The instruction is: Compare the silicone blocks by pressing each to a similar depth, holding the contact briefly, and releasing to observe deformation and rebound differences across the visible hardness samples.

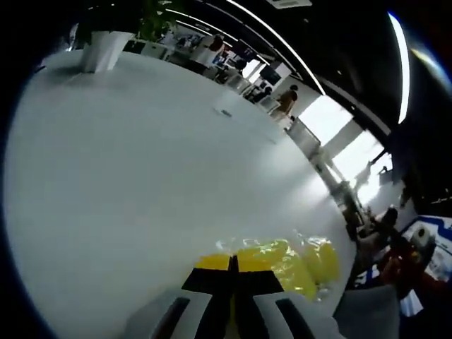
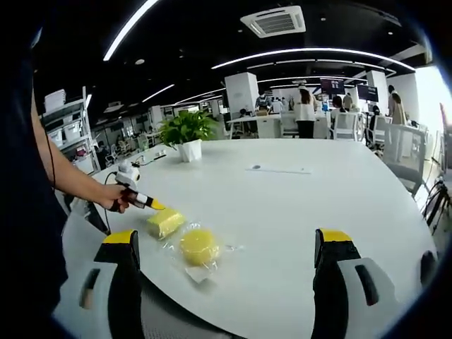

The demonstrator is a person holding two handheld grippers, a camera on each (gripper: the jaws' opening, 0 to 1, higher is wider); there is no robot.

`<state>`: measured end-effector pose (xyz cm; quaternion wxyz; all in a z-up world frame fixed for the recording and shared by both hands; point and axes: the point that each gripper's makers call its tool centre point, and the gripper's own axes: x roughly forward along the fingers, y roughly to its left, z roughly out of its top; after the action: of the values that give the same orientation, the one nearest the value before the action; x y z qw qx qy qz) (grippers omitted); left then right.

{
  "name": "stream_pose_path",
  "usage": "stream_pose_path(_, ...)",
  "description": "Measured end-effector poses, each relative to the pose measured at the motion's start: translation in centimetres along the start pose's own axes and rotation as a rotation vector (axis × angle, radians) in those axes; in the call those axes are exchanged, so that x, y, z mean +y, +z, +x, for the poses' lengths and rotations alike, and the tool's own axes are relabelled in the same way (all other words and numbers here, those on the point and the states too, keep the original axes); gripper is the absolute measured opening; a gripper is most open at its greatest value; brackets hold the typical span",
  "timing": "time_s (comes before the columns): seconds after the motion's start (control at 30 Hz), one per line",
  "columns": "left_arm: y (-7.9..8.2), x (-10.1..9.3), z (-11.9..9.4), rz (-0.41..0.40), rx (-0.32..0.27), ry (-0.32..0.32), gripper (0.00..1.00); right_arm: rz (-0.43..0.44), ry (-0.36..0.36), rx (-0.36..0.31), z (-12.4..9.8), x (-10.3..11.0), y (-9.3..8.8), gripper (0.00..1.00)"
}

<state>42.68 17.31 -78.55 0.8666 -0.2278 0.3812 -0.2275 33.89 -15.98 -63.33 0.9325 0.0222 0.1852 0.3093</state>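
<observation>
On white round table (image 2: 296, 212): left gripper (image 2: 157, 206) pressing clenched onto bagged yellow rectangular silicone block (image 2: 165, 222); round yellow bagged block (image 2: 199, 246) lying at five o'clock; right gripper (image 2: 229, 265) gaping, released.

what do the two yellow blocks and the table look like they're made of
Rectangular yellow block and round yellow block: likely soft silicone, matte, each in clear, glossy, crinkled plastic wrap. Table: smooth white top with a soft sheen, probably laminate; cannot tell for sure.

I see two yellow silicone blocks (image 2: 164, 222) (image 2: 199, 246) on a white table (image 2: 296, 205). My gripper jaws are black, tipped yellow. The far plant (image 2: 185, 128) is green in a white pot.
</observation>
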Motion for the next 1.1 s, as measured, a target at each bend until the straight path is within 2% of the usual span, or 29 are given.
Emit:
stream_pose_path(0.23,0.0,-0.2,0.0,0.102,-0.007,0.012,0.00,0.010,0.004,0.007,0.1,-0.1,-0.4,0.97)
stream_pose_path(0.33,0.1,-0.3,0.0,0.175,-0.013,0.011,0.01,0.011,0.010,0.008,0.3,0.1,-0.4,0.97)
stream_pose_path(0.47,0.2,-0.1,-0.1,0.167,-0.012,0.010,0.07,0.007,0.017,0.008,0.5,0.2,-0.4,0.97)
stream_pose_path(0.5,0.3,0.0,-0.2,0.161,-0.017,0.012,0.11,0.006,0.018,0.009,0.6,0.1,-0.4,0.97)
stream_pose_path(0.53,0.5,0.0,-0.3,0.141,-0.027,0.011,0.21,0.005,0.019,0.008,0.6,0.1,-0.3,0.97)
stream_pose_path(0.7,1.2,0.3,-1.5,0.160,-0.097,0.020,0.66,0.003,0.021,0.007,0.7,0.0,-0.1,0.97)
stream_pose_path(0.83,2.8,0.7,-2.7,0.228,-0.178,0.040,0.96,0.001,0.023,0.007,0.8,-0.1,-0.1,0.97)
stream_pose_path(0.87,3.4,0.6,-3.1,0.264,-0.204,0.042,1.00,0.003,0.025,0.006,0.8,-0.1,-0.2,0.97)
stream_pose_path(0.93,3.1,0.2,-4.0,0.326,-0.174,0.027,1.00,0.003,0.025,0.007,0.8,-0.1,-0.1,0.97)
stream_pose_path(1.0,3.3,-0.2,-4.7,0.390,-0.168,0.028,1.00,0.002,0.026,0.010,0.9,-0.2,-0.3,0.97)
stream_pose_path(1.07,3.6,-0.8,-5.9,0.451,-0.183,0.017,1.00,0.003,0.025,0.011,1.0,-0.2,-0.2,0.97)
stream_pose_path(1.1,3.5,-1.0,-6.7,0.445,-0.186,0.013,1.00,0.003,0.026,0.013,1.1,-0.3,-0.3,0.97)
